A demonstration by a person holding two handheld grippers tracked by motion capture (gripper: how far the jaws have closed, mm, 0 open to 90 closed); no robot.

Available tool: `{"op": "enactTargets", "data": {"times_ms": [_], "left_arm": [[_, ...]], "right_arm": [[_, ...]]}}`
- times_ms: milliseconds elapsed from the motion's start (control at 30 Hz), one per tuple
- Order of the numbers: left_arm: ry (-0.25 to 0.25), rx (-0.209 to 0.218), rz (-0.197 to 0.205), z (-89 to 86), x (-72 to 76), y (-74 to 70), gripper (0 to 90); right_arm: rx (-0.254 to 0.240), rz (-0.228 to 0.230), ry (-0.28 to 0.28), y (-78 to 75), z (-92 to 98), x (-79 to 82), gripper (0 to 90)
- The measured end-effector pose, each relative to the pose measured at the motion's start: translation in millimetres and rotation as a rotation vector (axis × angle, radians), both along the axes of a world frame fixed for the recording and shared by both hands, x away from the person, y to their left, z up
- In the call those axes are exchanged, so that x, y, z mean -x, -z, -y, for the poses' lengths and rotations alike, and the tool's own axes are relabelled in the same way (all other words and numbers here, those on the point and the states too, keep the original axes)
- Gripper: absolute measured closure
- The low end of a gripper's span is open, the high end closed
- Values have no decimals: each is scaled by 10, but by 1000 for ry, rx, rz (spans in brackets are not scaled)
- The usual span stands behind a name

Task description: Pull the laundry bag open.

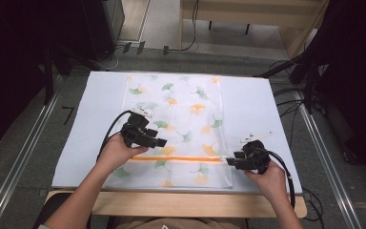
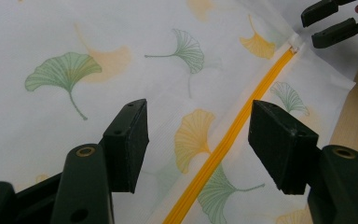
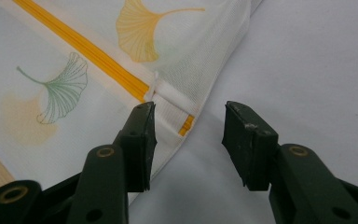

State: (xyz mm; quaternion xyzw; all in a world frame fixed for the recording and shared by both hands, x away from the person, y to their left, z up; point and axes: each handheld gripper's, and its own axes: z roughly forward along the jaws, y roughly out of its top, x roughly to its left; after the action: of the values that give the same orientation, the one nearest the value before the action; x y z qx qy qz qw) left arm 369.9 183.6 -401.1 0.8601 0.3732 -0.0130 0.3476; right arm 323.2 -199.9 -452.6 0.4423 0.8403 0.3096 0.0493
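A white mesh bag (image 1: 181, 114) printed with green and orange ginkgo leaves lies flat on the mat. An orange zipper (image 1: 181, 159) runs across its near end. My left gripper (image 1: 159, 141) hovers over the bag's left part, open, with the zipper (image 2: 223, 147) passing under the gap of its jaws (image 2: 198, 109) and nothing held. My right gripper (image 1: 229, 162) is at the zipper's right end, open (image 3: 190, 109). The white zipper pull (image 3: 157, 89) lies just ahead of its left jaw, untouched. That right gripper (image 2: 331, 21) also appears at the bag's corner in the left gripper view.
The bag rests on a pale mat (image 1: 252, 105) covering a wooden table (image 1: 195, 202) whose front edge runs just below the bag. Cables (image 1: 290, 95) and dark stands crowd the right side, and metal rails (image 1: 24, 152) flank the table on the floor.
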Motion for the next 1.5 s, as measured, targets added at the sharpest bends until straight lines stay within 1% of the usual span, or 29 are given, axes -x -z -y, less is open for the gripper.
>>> {"op": "enactTargets", "data": {"times_ms": [67,100,167,200,300,367,400,467,500,533,567,600,667,733,767,800,833,867,900,967,1100,1233,1267,1300,1333,1367,1400,1500], "left_arm": [[5,1,-3,27,-9,3,384],[7,0,6,41,-15,1,386],[4,6,7,60,-22,-3,391],[8,4,8,68,-29,-5,391],[14,1,4,90,-40,2,391],[17,-3,3,108,-44,8,391],[17,-3,3,108,-44,8,392],[15,0,3,97,-49,4,392],[15,0,3,97,-49,4,392],[5,4,1,85,-53,-2,392],[3,7,1,80,-55,-2,392],[3,8,0,75,-56,-3,392],[3,7,-1,74,-56,0,392],[7,0,-2,79,-57,3,392],[5,1,-3,87,-55,7,392],[10,-3,-6,93,-54,10,392],[9,-4,-5,98,-52,12,392],[13,-3,-8,105,-52,17,392],[15,-8,-7,111,-49,21,391],[17,-11,-8,114,-50,26,392],[14,-10,-13,119,-47,32,392],[19,-10,-11,107,-51,34,392],[18,-12,-11,103,-52,35,392],[18,-12,-11,103,-52,35,392],[15,-13,-13,101,-51,35,392],[14,-11,-13,99,-52,37,392],[13,-10,-13,98,-52,36,392],[13,-14,-11,100,-49,35,392]], "right_arm": [[3,-4,-4,16,0,16,545],[5,-3,-13,26,2,21,534],[10,-3,-32,52,4,36,527],[17,-15,-35,80,1,39,518],[17,-14,-33,99,-7,43,514],[14,0,-35,110,-20,42,498],[14,0,-35,110,-20,42,498],[38,30,-66,114,-61,58,478],[38,30,-66,114,-61,58,478],[47,42,-73,118,-86,68,481],[64,60,-90,120,-114,71,490],[76,72,-95,123,-143,68,506],[76,79,-96,127,-156,67,521],[98,102,-96,134,-182,73,556],[101,111,-93,136,-192,78,574],[102,121,-95,138,-208,84,624],[102,121,-95,138,-208,84,624],[101,122,-96,138,-221,89,650],[107,125,-100,133,-254,92,702],[105,119,-102,129,-269,95,739],[92,99,-112,121,-248,67,767],[53,65,-113,117,-206,24,756],[46,54,-105,114,-195,27,756],[46,54,-105,114,-195,27,756],[29,42,-110,115,-169,22,762],[29,42,-110,115,-169,22,762],[11,25,-98,115,-145,23,767],[-2,20,-104,125,-112,11,763]]}}
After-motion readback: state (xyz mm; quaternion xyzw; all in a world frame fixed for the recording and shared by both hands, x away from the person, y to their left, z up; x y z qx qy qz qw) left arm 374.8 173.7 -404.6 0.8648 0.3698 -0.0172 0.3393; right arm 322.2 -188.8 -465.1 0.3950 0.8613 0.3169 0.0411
